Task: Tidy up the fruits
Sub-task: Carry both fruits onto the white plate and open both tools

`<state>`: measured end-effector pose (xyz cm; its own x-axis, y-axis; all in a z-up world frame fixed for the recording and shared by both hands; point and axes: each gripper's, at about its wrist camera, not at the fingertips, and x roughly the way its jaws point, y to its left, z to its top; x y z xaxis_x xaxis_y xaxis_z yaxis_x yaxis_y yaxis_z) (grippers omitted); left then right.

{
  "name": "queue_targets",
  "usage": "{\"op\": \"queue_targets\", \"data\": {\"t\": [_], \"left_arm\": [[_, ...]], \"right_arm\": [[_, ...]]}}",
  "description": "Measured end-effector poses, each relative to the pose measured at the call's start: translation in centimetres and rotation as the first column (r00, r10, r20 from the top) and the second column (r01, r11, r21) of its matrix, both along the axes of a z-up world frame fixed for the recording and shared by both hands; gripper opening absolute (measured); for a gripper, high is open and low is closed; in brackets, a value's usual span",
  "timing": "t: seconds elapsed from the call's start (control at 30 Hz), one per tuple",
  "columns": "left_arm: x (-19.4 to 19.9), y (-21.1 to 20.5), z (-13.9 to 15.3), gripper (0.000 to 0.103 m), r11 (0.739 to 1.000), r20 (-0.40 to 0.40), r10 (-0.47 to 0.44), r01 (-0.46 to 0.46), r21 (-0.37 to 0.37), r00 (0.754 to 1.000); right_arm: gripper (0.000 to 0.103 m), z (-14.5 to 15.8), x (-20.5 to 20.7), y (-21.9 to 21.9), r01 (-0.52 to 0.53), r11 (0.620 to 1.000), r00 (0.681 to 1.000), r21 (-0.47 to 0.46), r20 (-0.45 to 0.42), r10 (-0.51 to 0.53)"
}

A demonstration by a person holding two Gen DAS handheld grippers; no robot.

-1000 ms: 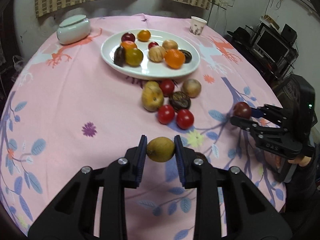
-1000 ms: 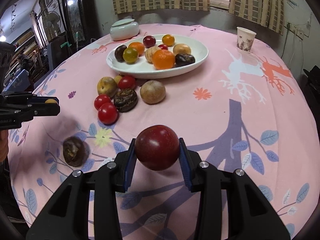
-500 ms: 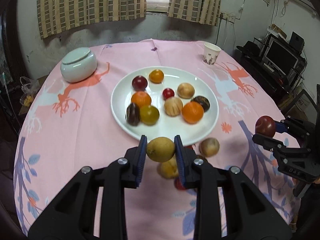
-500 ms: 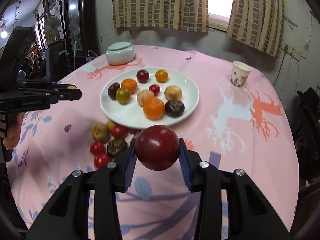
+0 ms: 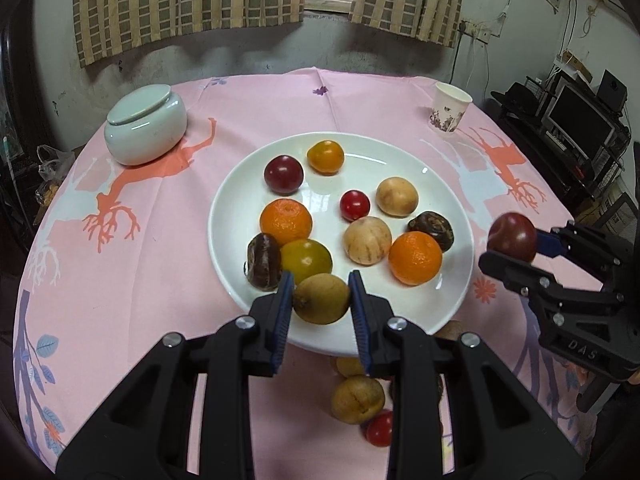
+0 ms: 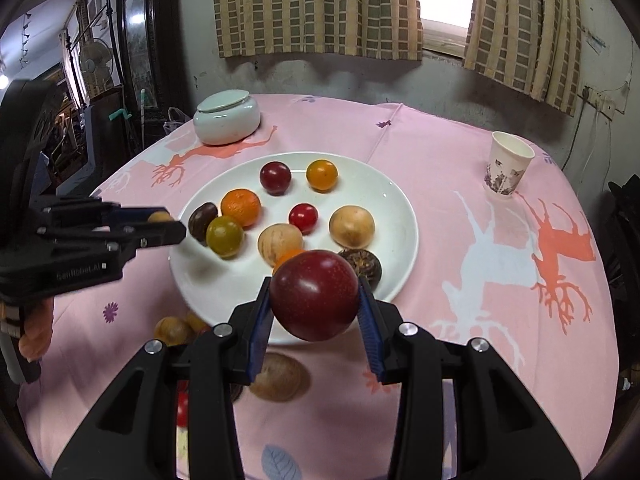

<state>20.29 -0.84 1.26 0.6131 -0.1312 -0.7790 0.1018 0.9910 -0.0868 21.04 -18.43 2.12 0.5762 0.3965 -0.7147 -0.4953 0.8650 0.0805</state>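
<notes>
Nearest, our left gripper (image 5: pixel 321 298) clamps one yellow-brown fruit (image 5: pixel 321 298); our right gripper (image 6: pixel 314 295) clamps one dark red plum (image 6: pixel 314 295). Just beyond both, the white plate (image 5: pixel 400 160) holds ten fruits, two of them oranges. Farther: one lidded jar (image 5: pixel 146 130), one paper cup (image 5: pixel 451 108). Below the grippers, perhaps four loose fruits, partly hidden.

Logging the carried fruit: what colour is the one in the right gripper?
Dark red, finely speckled fruit, held in the right gripper; clearest in the right wrist view.
</notes>
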Motion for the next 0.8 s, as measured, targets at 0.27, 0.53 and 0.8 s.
{"op": "queue_targets", "data": {"t": [0.27, 0.53, 0.8], "left_arm": [[1.4, -0.8, -2.4, 0.028, 0.999, -0.022, 0.007, -0.006, 0.039, 1.000], [1.9, -1.7, -3.5, 0.036, 0.999, -0.044, 0.007, -0.005, 0.053, 0.999], [0.9, -1.1, -2.6, 0.065, 0.998, 0.003, 0.041, -0.041, 0.042, 0.999]], "right_arm": [[0.041, -2.6, 4.2, 1.6, 0.061, 0.997, 0.995, 0.054, -0.076, -0.057], [0.044, -3.3, 4.6, 2.4, 0.093, 0.995, 0.994, 0.042, -0.066, -0.090], [0.055, -1.8, 3.3, 1.4, 0.099, 0.992, 0.995, 0.073, -0.027, -0.097]]}}
